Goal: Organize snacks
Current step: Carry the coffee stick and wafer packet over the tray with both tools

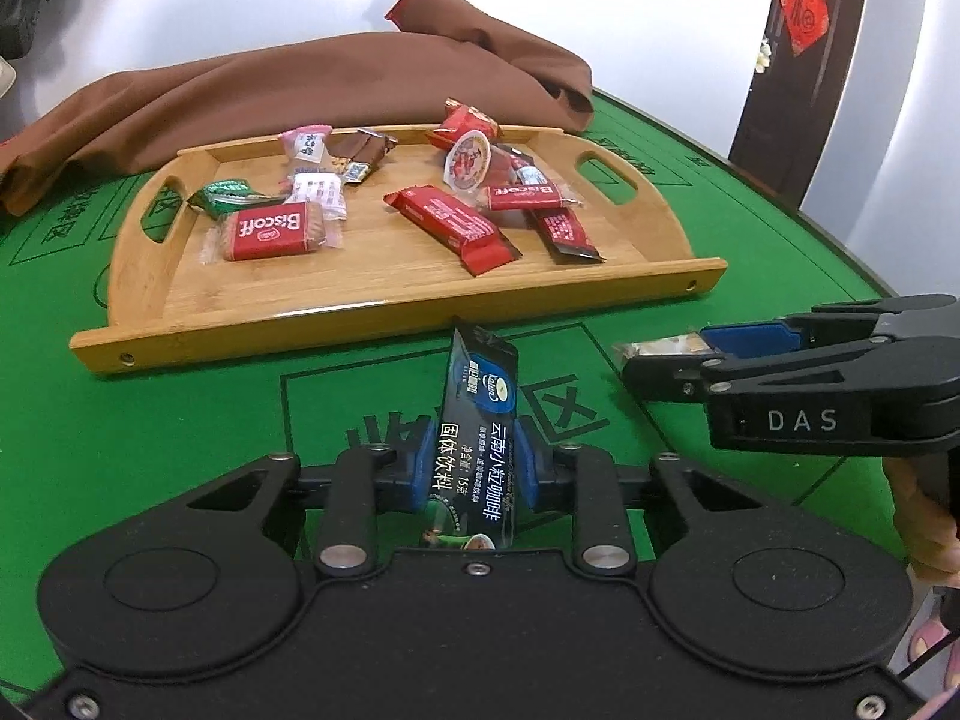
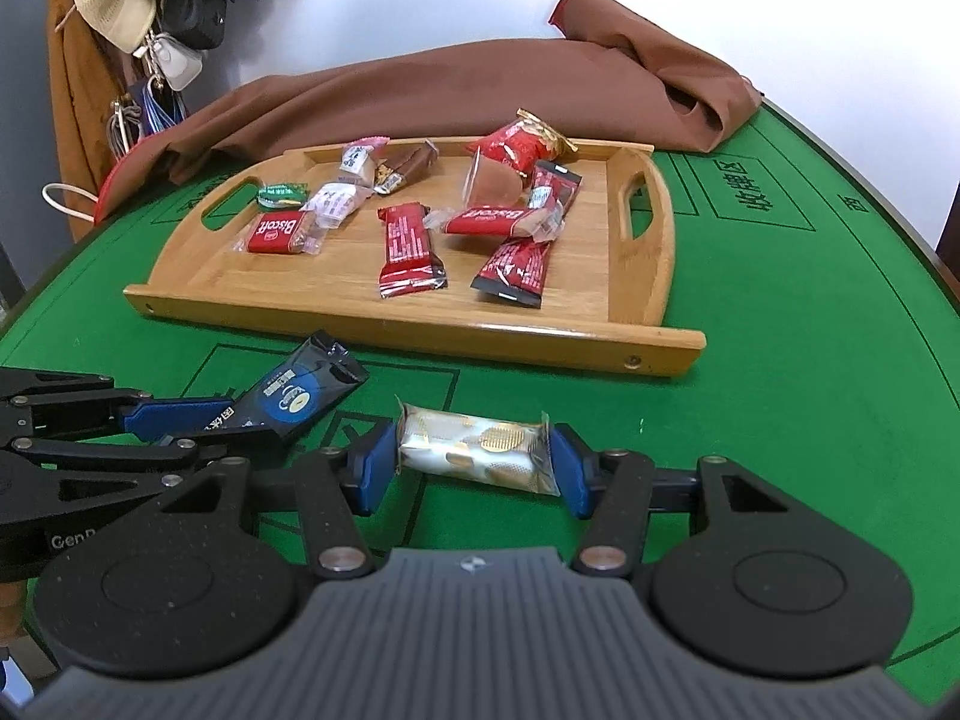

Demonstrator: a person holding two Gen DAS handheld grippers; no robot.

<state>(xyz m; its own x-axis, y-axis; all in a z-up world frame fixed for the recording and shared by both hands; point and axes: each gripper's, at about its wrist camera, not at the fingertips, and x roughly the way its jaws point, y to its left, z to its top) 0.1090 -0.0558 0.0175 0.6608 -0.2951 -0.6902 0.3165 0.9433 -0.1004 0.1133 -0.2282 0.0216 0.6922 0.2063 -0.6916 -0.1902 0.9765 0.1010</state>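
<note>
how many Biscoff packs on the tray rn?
2. One Biscoff lies near the tray's left end, beside a green candy. The other Biscoff is right of centre, resting on the pile of red packets. More could be hidden under that pile.

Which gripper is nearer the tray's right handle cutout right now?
Right. The right gripper, shut on the white-gold snack, sits toward that handle cutout; the left gripper, gripping the dark sachet, sits farther left.

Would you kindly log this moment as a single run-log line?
left gripper: shut on black coffee sachet | right gripper: shut on white-gold snack | wooden tray: snacks inside, both held items outside
</note>
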